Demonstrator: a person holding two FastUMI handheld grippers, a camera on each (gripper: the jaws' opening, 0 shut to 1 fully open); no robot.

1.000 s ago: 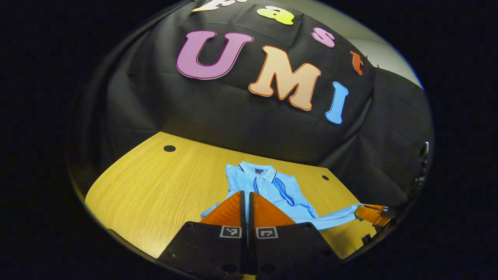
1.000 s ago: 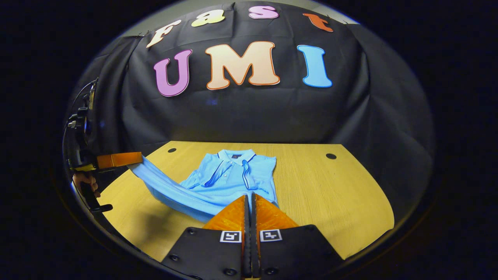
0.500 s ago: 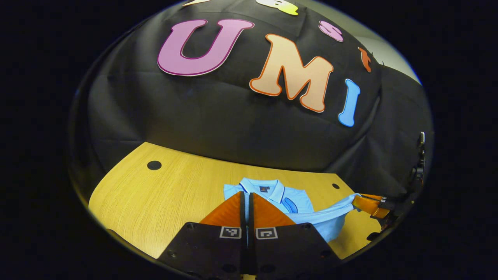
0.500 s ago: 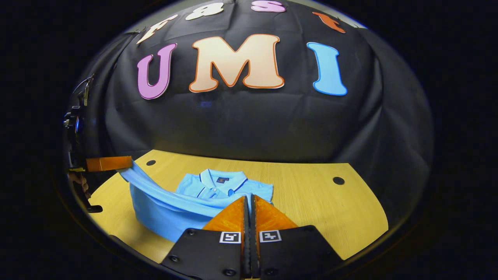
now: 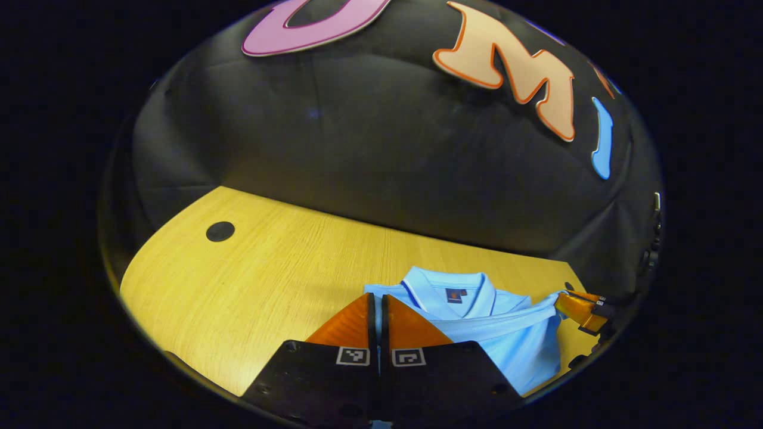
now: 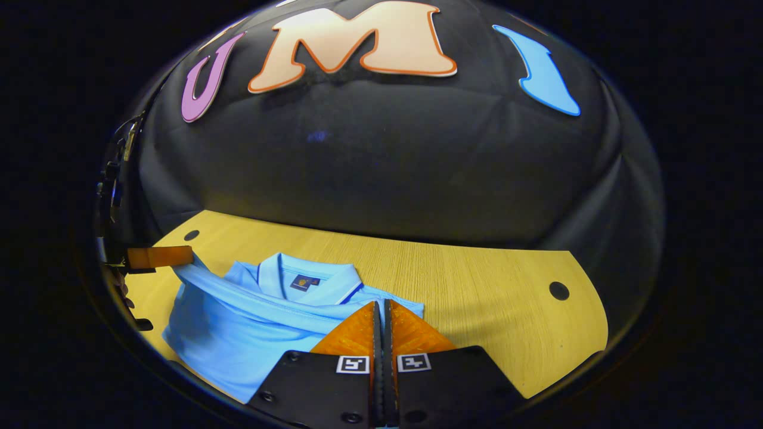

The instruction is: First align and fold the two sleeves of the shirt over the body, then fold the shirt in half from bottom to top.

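Lying collar toward the wall, shirt (image 6: 238, 328) folded.

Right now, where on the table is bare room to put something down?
Bare wooden table lies right of the blue polo shirt, toward the hole. Crowded where left gripper and right gripper hold the hem.

The small dark neck label (image 6: 304, 281) inside the shirt (image 6: 238, 322) collar is too small to read.

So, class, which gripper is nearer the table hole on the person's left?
Left. The left gripper grips the shirt just beside that hole; the right gripper is across the shirt, well to the hole's right.
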